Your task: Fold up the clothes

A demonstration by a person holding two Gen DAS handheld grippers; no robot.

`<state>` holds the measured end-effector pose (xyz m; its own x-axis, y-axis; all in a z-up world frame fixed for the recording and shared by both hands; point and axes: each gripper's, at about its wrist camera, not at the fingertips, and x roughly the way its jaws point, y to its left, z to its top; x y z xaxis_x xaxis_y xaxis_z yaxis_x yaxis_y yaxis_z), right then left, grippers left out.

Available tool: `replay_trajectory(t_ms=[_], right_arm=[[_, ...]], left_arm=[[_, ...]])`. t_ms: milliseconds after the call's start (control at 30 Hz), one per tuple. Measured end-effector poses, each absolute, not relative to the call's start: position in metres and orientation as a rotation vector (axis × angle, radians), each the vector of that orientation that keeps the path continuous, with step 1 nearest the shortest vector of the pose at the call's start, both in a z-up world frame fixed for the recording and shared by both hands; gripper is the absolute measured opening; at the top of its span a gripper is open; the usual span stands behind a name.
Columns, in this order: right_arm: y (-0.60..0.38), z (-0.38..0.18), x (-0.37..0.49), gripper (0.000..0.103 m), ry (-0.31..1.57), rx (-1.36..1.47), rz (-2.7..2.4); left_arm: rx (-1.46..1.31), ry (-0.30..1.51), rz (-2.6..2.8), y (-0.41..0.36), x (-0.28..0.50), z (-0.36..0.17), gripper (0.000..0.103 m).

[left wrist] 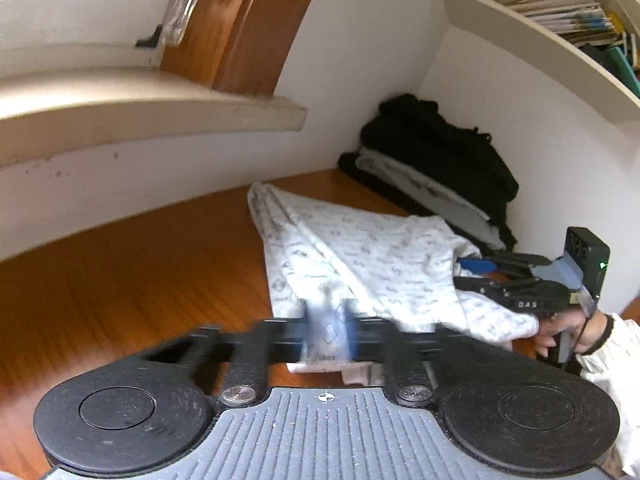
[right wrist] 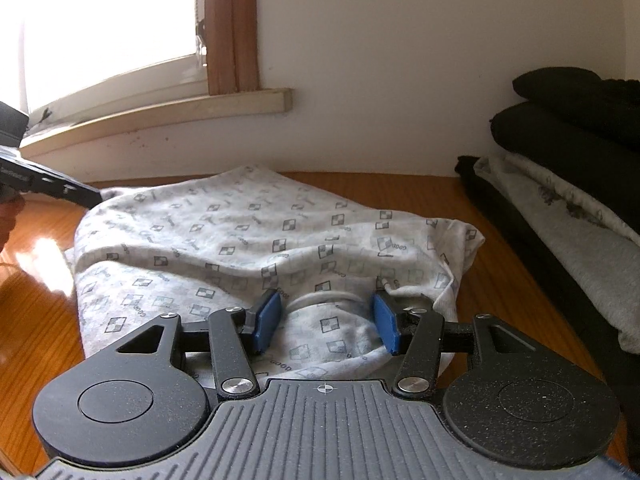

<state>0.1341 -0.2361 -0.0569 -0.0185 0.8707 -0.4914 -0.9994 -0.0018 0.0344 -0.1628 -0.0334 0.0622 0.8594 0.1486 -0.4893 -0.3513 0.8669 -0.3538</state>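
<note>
A white garment with a grey check print (left wrist: 360, 256) lies bunched on the wooden table (left wrist: 140, 272). My left gripper (left wrist: 329, 334) is blurred at its near edge, with a fold of the cloth pinched between the blue pads. In the right wrist view the same garment (right wrist: 224, 232) spreads ahead of me. My right gripper (right wrist: 326, 322) stands open over its near hem, and cloth lies between the blue pads (right wrist: 266, 322) without being pinched. The left wrist view shows the right gripper (left wrist: 468, 274) at the garment's right edge. The left gripper's finger (right wrist: 76, 194) touches the garment's far left corner.
A stack of folded clothes, black over grey (left wrist: 440, 168), sits in the table's corner against the wall and shows at the right (right wrist: 560, 184). A window sill (left wrist: 140, 108) juts out over the table's back. A bookshelf (left wrist: 560, 8) hangs at upper right. A hand (left wrist: 568, 332) holds the right gripper.
</note>
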Motion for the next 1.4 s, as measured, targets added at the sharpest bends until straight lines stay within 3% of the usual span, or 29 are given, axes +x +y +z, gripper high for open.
replay_trajectory(t_ms=[567,600,667,833,1067,1233,1400], right_arm=[[-0.234,-0.057,0.133,0.052,0.417,-0.389,1.539],[-0.235,-0.057,0.132,0.052,0.415,-0.389,1.538],[-0.236,-0.057,0.132,0.052,0.410,-0.386,1.533],[-0.249,-0.042,0.135,0.052,0.469,-0.341,1.493],[-0.283,-0.019,0.130,0.045,0.609,-0.325,1.474],[-0.290,-0.021,0.121,0.046,0.675,-0.302,1.454],[-0.288,-0.025,0.114,0.046,0.744,-0.287,1.472]], left_arm=[[-0.529,0.435,0.328,-0.008,-0.186,0.064,0.001],[-0.536,0.436,0.327,-0.007,-0.186,0.062,0.004],[-0.550,0.438,0.327,-0.005,-0.185,0.059,0.021],[-0.549,0.447,0.322,-0.006,-0.181,0.056,0.034],[-0.499,0.484,0.323,-0.017,-0.171,0.050,0.033],[-0.468,0.503,0.326,-0.022,-0.166,0.048,0.018],[-0.462,0.506,0.326,-0.023,-0.165,0.046,0.012]])
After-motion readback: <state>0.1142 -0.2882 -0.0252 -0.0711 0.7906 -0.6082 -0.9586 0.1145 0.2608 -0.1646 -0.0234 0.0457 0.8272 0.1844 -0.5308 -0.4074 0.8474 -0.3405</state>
